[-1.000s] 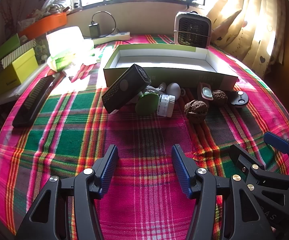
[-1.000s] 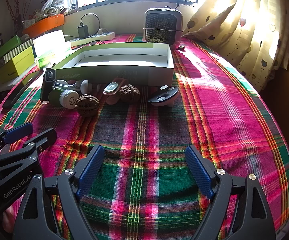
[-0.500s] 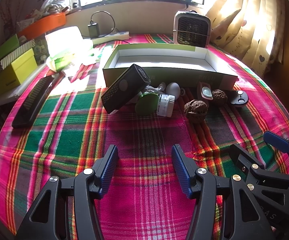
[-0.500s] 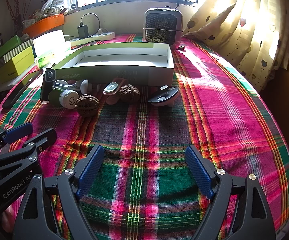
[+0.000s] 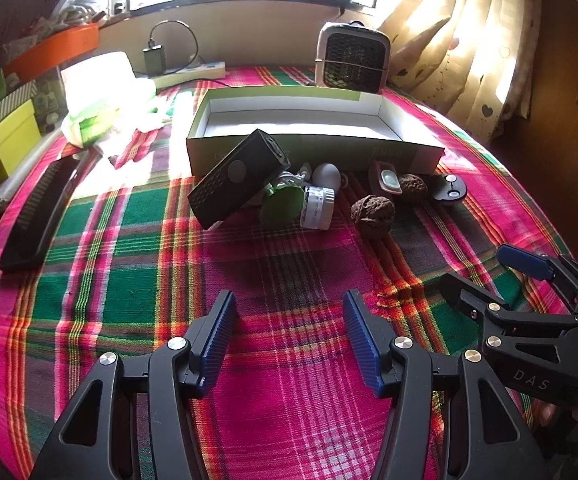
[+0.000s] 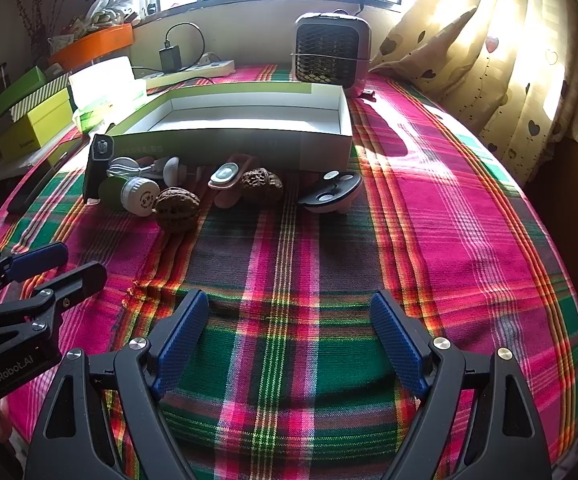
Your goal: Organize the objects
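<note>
The shallow green box (image 5: 313,148) stands open on the plaid cloth (image 5: 137,264), its white inside bare. Along its near wall lie a black speaker (image 5: 237,178), a green jar (image 5: 283,208), a white-capped bottle (image 5: 318,207), two walnuts (image 5: 372,215) and a black round remote (image 5: 449,192). The left gripper (image 5: 289,336) and right gripper (image 6: 289,336) hover with fingers spread wide, empty, well short of the clutter. Only the left wrist view shows the long black comb (image 5: 37,216) in full.
</note>
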Tool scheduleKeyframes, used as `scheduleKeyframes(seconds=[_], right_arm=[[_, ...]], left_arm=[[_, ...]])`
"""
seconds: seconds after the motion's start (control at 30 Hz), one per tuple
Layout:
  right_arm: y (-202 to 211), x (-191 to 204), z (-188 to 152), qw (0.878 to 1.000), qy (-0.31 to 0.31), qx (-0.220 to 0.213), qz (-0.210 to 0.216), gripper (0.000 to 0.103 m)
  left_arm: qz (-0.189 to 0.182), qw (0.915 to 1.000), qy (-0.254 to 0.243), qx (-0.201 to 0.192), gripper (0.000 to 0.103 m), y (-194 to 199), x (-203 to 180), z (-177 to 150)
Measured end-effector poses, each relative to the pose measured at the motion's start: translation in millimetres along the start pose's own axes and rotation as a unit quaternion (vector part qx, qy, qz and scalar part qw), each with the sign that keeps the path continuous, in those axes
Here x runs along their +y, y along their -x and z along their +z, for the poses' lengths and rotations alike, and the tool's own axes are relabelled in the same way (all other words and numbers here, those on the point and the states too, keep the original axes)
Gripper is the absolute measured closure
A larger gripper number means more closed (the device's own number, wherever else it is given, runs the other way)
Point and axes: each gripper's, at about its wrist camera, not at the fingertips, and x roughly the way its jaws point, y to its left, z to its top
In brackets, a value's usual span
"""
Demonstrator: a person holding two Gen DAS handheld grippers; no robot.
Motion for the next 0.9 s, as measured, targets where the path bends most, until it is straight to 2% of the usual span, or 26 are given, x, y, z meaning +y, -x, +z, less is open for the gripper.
scheduleKeyframes(seconds=[0.07, 0.17, 0.37, 0.53, 0.63, 0.73, 0.9], right_arm=[[0.1, -0.1, 0.3, 1.000, 0.004, 0.001, 0.003, 0.020], [-0.7, 0.1, 1.8, 1.000, 0.012, 0.002, 0.009, 0.020], [-3.1, -1.3, 5.1, 1.000, 0.022, 0.007, 0.020, 0.020], [-6.2, -1.2, 8.8, 0.999, 0.024, 0.012, 0.024, 0.020], [-7.8, -0.5, 10.8, 0.999, 0.024, 0.014, 0.024, 0.020], [-9.2, 0.2, 12.2, 0.999, 0.025, 0.015, 0.024, 0.020], [-10.7, 0.7, 13.9, 0.999, 0.025, 0.017, 0.023, 0.020]], left_arm=[[-0.003, 1.0000, 0.002, -0.002, 0.049, 1.2, 7.3, 3.4], [0.015, 0.9998, -0.007, -0.013, 0.049, 2.7, 17.5, 10.3], [0.009, 0.9993, -0.028, -0.024, 0.049, 1.3, 36.3, 29.4], [0.000, 0.9967, -0.075, -0.033, 0.049, -5.8, 39.7, 39.8], [-0.017, 0.9955, -0.084, -0.038, 0.049, -7.3, 42.0, 44.5], [-0.015, 0.9939, -0.099, -0.045, 0.049, -9.6, 42.2, 50.4], [-0.035, 0.9902, -0.124, -0.054, 0.049, -11.6, 36.3, 58.6]])
